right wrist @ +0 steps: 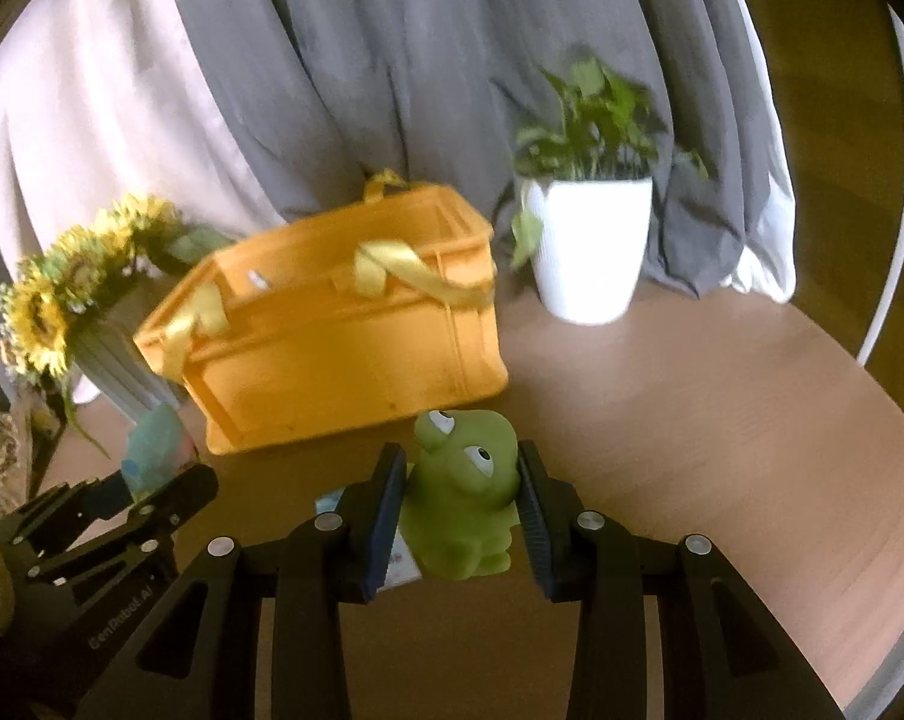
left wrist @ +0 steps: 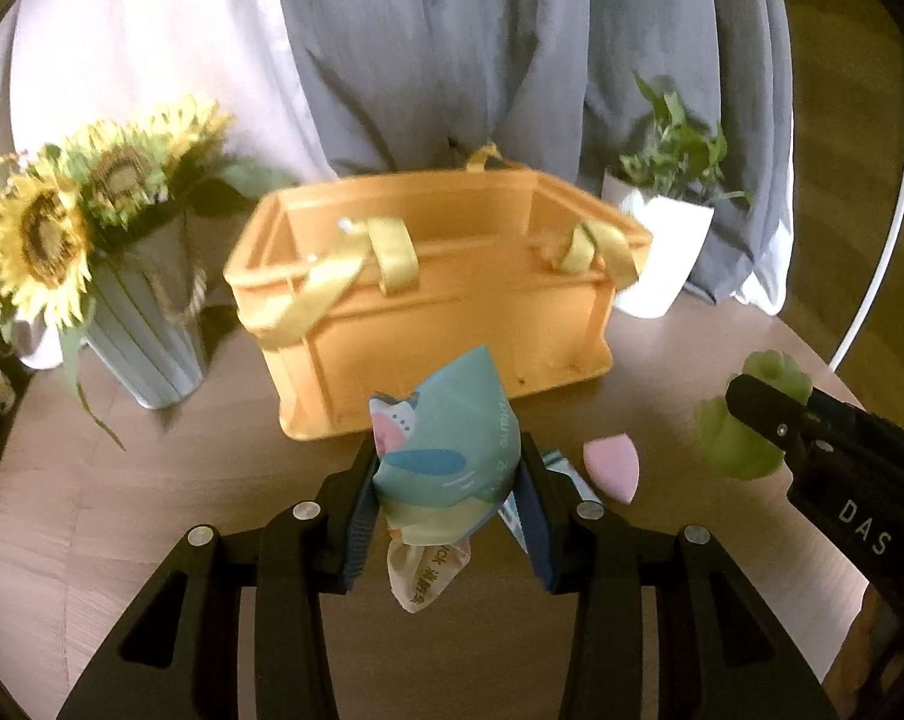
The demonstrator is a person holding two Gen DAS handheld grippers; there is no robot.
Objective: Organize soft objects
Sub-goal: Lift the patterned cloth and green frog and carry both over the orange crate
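Note:
My left gripper [left wrist: 447,480] is shut on a teal soft pack [left wrist: 446,456] with pink and blue print, held above the table in front of the orange basket [left wrist: 452,324]. My right gripper [right wrist: 459,492] is shut on a green frog toy [right wrist: 463,480], also near the basket [right wrist: 356,354]. In the left wrist view the frog [left wrist: 733,438] and the right gripper show at the right. A pink teardrop sponge [left wrist: 612,468] lies on the table beside a flat packet [left wrist: 562,468] that is partly hidden. In the right wrist view the teal pack [right wrist: 152,450] shows at the left.
The basket has yellow ribbon handles [left wrist: 392,252]. A sunflower vase [left wrist: 146,336] stands at its left and a white potted plant [right wrist: 589,246] at its right. Grey and white curtains hang behind. The round wooden table [right wrist: 721,420] ends at the right.

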